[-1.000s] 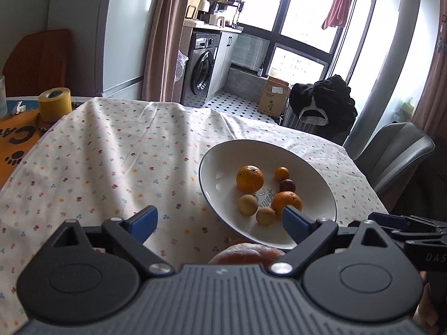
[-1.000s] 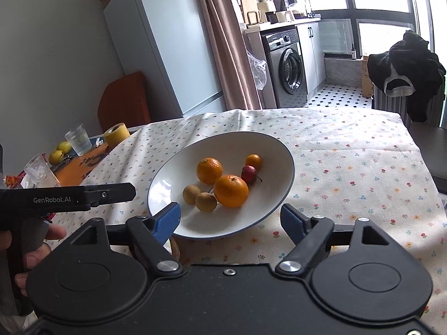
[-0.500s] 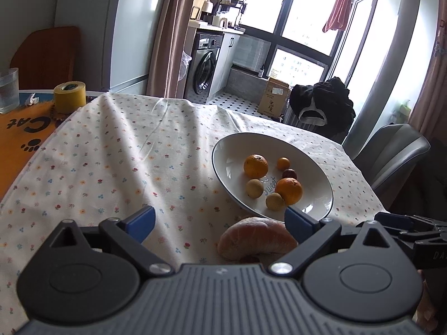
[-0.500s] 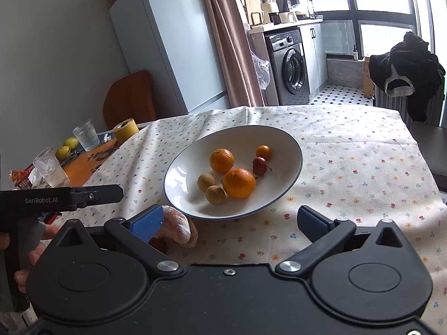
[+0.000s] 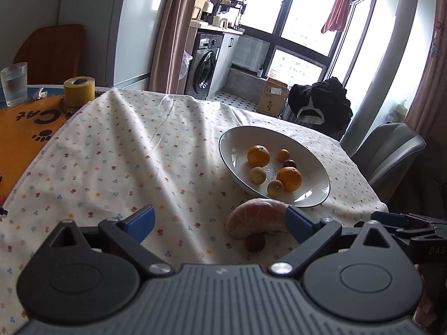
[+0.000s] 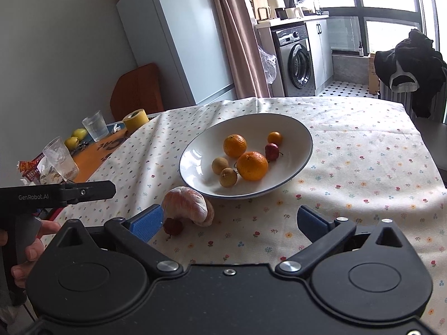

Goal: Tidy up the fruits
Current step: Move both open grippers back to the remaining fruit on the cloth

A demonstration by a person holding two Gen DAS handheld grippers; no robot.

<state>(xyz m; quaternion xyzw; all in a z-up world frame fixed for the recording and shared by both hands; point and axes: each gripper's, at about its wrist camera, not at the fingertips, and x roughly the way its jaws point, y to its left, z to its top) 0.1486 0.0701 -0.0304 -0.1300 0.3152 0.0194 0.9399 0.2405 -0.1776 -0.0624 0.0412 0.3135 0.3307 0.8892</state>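
Note:
A white bowl [image 5: 240,142] [image 6: 301,136] on the flowered cloth holds two oranges [image 5: 258,155] [image 6: 252,165], a kumquat, a red fruit and two brown longans. A peeled pomelo segment [image 5: 258,219] [image 6: 187,205] and a small dark red fruit [image 5: 255,242] [image 6: 173,225] lie on the cloth just in front of the bowl. My left gripper [image 5: 220,220] is open and empty, its right finger beside the segment. My right gripper [image 6: 229,220] is open and empty, its left finger beside the segment.
A yellow tape roll [image 5: 79,90], a glass [image 5: 14,83] and an orange mat [image 5: 25,122] lie at the far left. Another glass [image 6: 61,157] and two yellow fruits [image 6: 75,138] stand there too. A grey chair [image 5: 391,153] stands at the right edge.
Both grippers have drawn back and up from the bowl. The pomelo segment and the small red fruit have come into full view on the cloth. Both stay open.

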